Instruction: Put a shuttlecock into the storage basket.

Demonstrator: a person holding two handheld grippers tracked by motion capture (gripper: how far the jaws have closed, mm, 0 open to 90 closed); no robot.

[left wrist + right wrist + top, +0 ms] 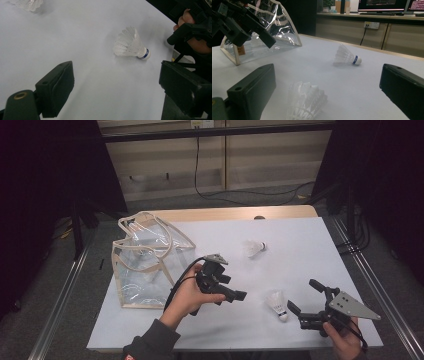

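Two shuttlecocks are seen on the white bench. The near shuttlecock (277,304) lies on its side toward the near right corner, cork end pointing at the near edge, just beside the right hand-held gripper (303,296). The far shuttlecock (254,248) lies nearer the middle of the bench, toward the far edge, cork pointing right. A clear plastic bag (150,260) stands open by the left edge.

The left hand-held gripper (237,296) is held above the bench near the middle, jaws spread wide with nothing between them; in the left gripper view the near shuttlecock (131,43) is well ahead of the jaws. The right hand-held gripper is also released, jaws wide apart; in the right gripper view the near shuttlecock's skirt (305,102) is framed low between the jaws, not touched.

Handling is judged as follows: very light, easily nudged or rolled by a jaw; the feather skirt looks thin and crushable, so only gentle pressure is advised there. The cork end is judged the firmer spot, though small and rounded, so slipping is likely. A hold across the skirt's narrow neck just above the cork is suggested.
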